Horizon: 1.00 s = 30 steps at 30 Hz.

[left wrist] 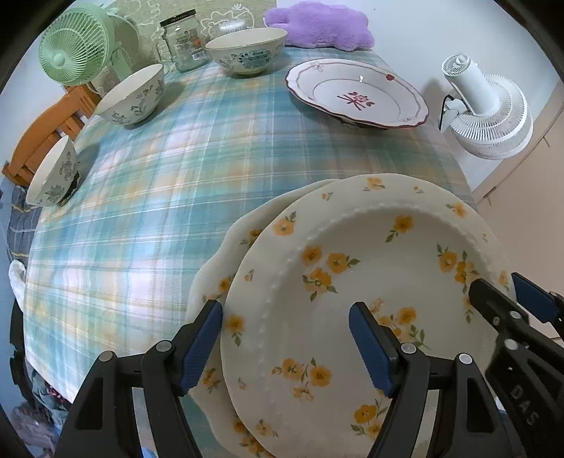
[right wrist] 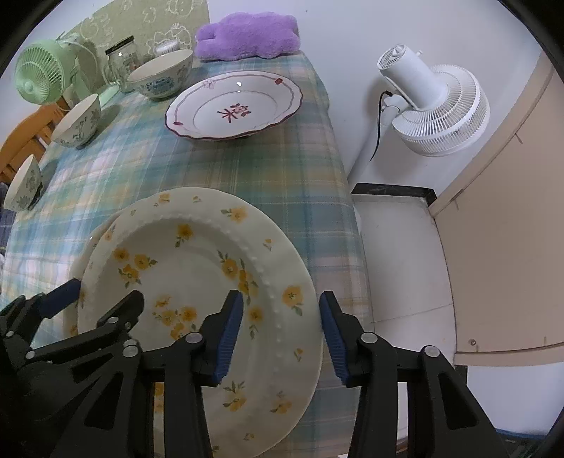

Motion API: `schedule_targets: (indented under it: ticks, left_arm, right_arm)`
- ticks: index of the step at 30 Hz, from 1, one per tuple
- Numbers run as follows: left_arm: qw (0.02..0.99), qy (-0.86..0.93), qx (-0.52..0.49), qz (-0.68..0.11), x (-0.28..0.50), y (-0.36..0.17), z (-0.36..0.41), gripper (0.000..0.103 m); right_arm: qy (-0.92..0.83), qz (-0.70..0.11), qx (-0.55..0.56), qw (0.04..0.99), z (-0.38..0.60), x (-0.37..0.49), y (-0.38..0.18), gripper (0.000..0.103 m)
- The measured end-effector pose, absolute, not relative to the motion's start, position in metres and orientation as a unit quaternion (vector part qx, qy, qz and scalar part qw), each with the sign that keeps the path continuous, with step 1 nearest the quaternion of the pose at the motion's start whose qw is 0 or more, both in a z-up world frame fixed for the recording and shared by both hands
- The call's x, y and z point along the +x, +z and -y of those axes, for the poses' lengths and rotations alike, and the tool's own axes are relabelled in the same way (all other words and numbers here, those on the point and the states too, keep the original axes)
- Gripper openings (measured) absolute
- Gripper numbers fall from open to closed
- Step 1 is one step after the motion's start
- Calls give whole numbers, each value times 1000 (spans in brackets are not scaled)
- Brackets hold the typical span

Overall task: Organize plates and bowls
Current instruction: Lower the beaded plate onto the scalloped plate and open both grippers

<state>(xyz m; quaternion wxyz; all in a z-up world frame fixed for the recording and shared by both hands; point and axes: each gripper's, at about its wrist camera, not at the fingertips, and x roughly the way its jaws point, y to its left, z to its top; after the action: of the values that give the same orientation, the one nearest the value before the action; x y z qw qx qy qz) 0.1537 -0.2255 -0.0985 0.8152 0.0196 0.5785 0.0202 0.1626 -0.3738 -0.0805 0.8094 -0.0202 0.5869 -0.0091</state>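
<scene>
A cream plate with yellow flowers point(left wrist: 370, 267) point(right wrist: 197, 260) lies on a second matching plate point(left wrist: 225, 278) at the table's near right corner. My left gripper point(left wrist: 285, 341) is open, its jaws straddling the top plate's left rim. My right gripper point(right wrist: 282, 334) is open, its jaws straddling the plate's right rim. A red-trimmed plate point(left wrist: 356, 91) point(right wrist: 236, 105) sits at the far right. Three floral bowls stand along the left: far point(left wrist: 246, 49) point(right wrist: 162, 72), middle point(left wrist: 132, 95) point(right wrist: 77, 121), near point(left wrist: 53, 172) point(right wrist: 23, 183).
A plaid cloth point(left wrist: 169, 197) covers the table. A glass jar point(left wrist: 183, 40), a green fan point(left wrist: 74, 45) and a purple plush point(left wrist: 317, 23) stand at the back. A white fan point(right wrist: 433, 102) stands off the table's right edge, over the floor.
</scene>
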Motion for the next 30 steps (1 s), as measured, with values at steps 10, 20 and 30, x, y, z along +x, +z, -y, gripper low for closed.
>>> schedule_targets:
  ticks: [10,20,30]
  left_arm:
    - [818,18,19,-575,148,-95,214,76]
    - [826,-23,23,-563,145,-81,201,80]
    - [851,-69,60,-517,153,-39,177,95]
  right_arm:
    - [-12,-593,-34,804,360,166,-91,46]
    - [-37,-576,-13,817,349,159,-71,53]
    - [-74,-530,32,844,332,152,-20,65]
